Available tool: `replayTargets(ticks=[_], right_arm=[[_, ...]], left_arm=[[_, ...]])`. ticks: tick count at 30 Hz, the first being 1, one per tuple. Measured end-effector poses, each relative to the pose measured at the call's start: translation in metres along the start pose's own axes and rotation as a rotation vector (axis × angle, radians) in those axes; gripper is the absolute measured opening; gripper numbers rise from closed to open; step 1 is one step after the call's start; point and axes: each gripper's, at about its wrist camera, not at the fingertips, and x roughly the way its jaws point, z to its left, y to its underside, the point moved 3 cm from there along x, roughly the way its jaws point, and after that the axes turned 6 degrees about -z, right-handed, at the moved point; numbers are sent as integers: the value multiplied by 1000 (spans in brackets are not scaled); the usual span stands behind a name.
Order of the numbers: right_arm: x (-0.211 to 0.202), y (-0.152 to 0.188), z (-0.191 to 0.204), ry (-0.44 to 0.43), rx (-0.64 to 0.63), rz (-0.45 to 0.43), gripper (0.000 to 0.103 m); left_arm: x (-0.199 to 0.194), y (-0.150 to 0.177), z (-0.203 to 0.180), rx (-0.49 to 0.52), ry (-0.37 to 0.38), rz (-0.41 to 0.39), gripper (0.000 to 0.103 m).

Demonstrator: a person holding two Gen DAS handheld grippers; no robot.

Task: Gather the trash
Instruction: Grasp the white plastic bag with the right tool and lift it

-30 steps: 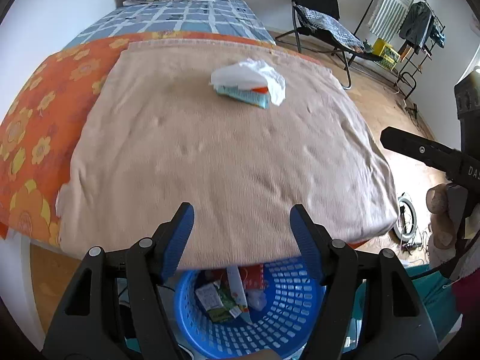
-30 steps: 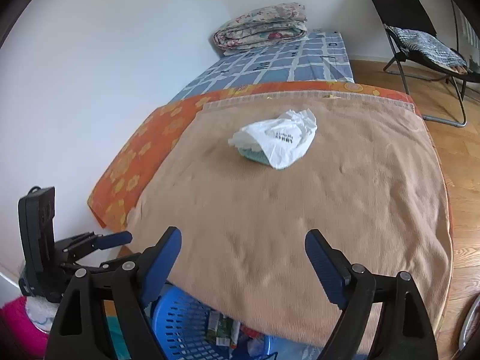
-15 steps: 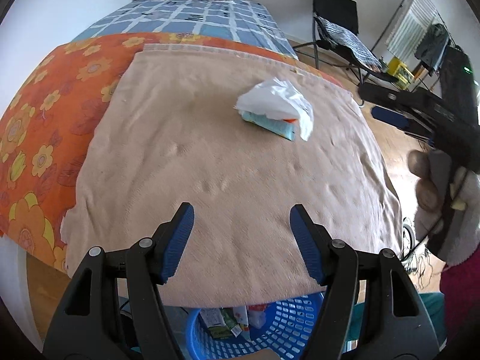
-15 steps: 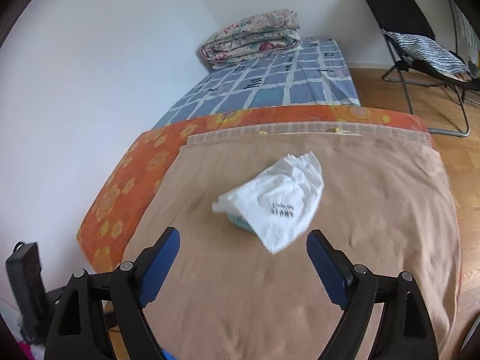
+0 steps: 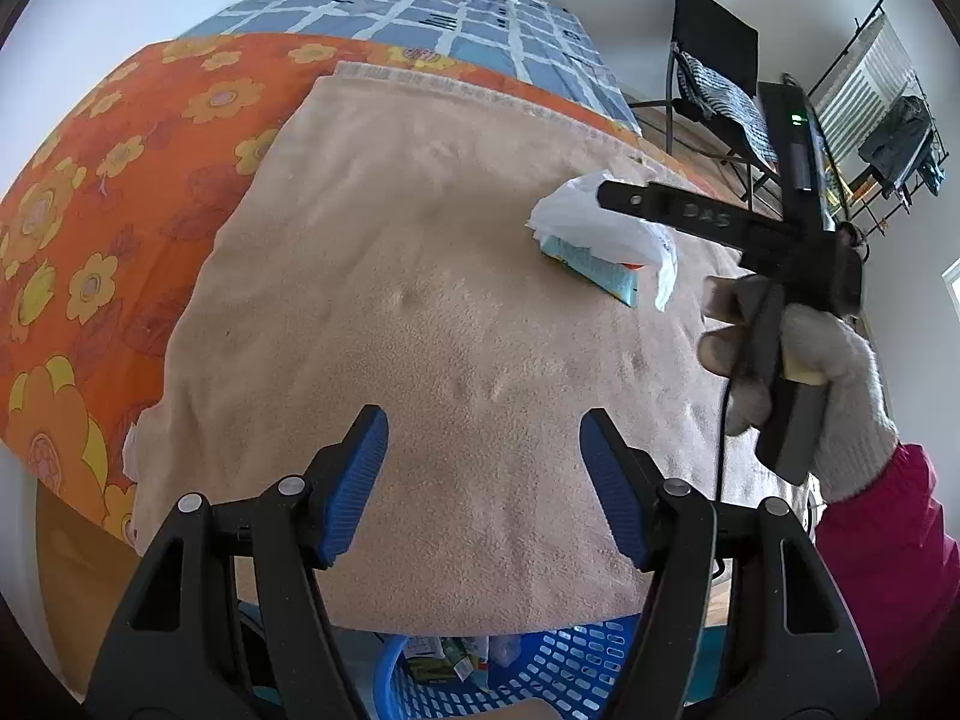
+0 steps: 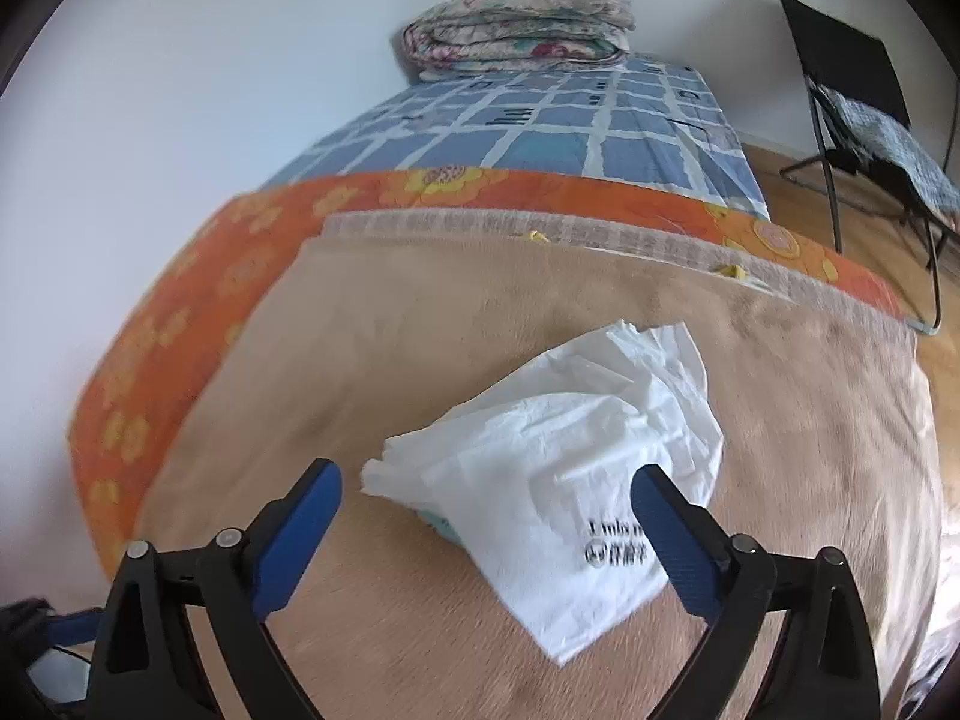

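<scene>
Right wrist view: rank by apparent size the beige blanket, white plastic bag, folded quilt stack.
1. beige blanket, fills most of the lower frame.
2. white plastic bag, though it looks big partly because it lies close to the camera, between the open right gripper fingers.
3. folded quilt stack, far off, so true size versus the bag is unsure.

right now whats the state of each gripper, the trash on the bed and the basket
left gripper: open, empty, above the beige blanket's near edge
right gripper: open, its fingers on either side of the white plastic bag, not shut on it
white plastic bag: crumpled, lying on the blanket over a teal packet
teal packet: partly covered by the bag
blue basket: below the bed edge, holding some trash
</scene>
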Motion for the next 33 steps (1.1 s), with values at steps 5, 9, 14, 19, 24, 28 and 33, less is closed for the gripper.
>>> replayTargets(ticks=[5,9,14,19,24,28,33], right_arm=[[21,6,-2,21,-18,41,99],[27,8,-10,80,-42,45,89],[25,4,-28,44,28,45,64],[23,6,-42,17,70,51,37],[10,1,-53,-24,120,16,24],[4,-1,-65,-57,174,3,16],[-1,2,-76,-60,182,0,1]], left_arm=[[4,0,-2,4,2,4,68],[6,-1,-5,7,4,7,68],[10,-3,-10,14,5,2,68],[16,-7,-13,-2,13,0,68],[22,-12,-19,-7,21,-1,68],[28,-14,-26,-1,27,3,68],[36,-16,-32,4,30,8,68]])
